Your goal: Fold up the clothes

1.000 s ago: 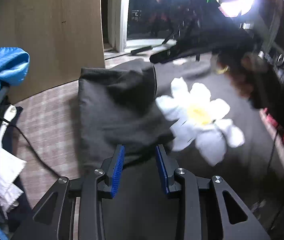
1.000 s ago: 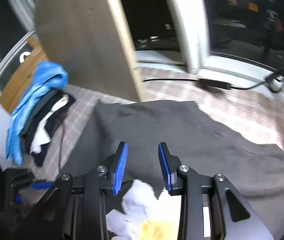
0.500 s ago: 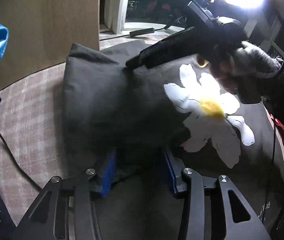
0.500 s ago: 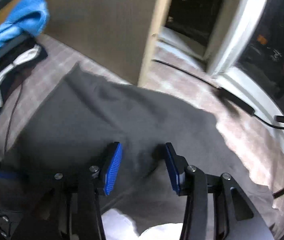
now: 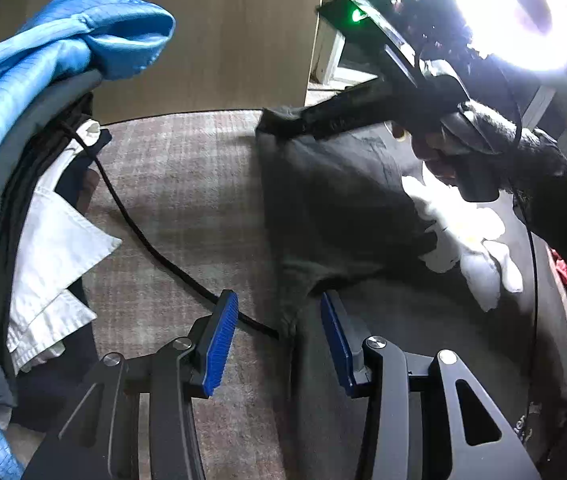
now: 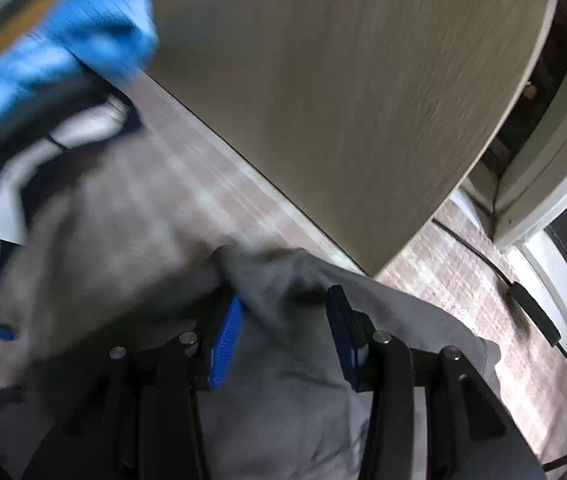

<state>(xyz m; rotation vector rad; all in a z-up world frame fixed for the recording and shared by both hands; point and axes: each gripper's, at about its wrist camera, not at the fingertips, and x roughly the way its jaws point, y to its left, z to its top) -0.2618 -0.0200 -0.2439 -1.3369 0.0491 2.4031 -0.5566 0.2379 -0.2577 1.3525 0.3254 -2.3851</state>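
On the plaid-covered surface [image 5: 187, 184] seen from the left wrist, a dark shirt [image 5: 335, 200] with a white flower print [image 5: 463, 236] lies toward 2 o'clock. The left gripper [image 5: 279, 338] hangs released at 6 o'clock, its blue pads spread, the shirt's near edge just between them. A black cable [image 5: 151, 246] runs from 10 o'clock down to the shirt's hem. A pile of clothes [image 5: 43, 208], topped by a blue garment [image 5: 71, 44], sits at 9 o'clock. At 1 o'clock the right gripper [image 5: 307, 124] meets the shirt's far corner, a gloved hand [image 5: 455, 132] behind it.

From the right wrist, the view is blurred. The right gripper [image 6: 283, 320] has shirt fabric [image 6: 303, 280] bunched between its pads, which stand apart; I cannot tell whether it grips. A wooden panel [image 6: 323, 80] stands at 12 o'clock.
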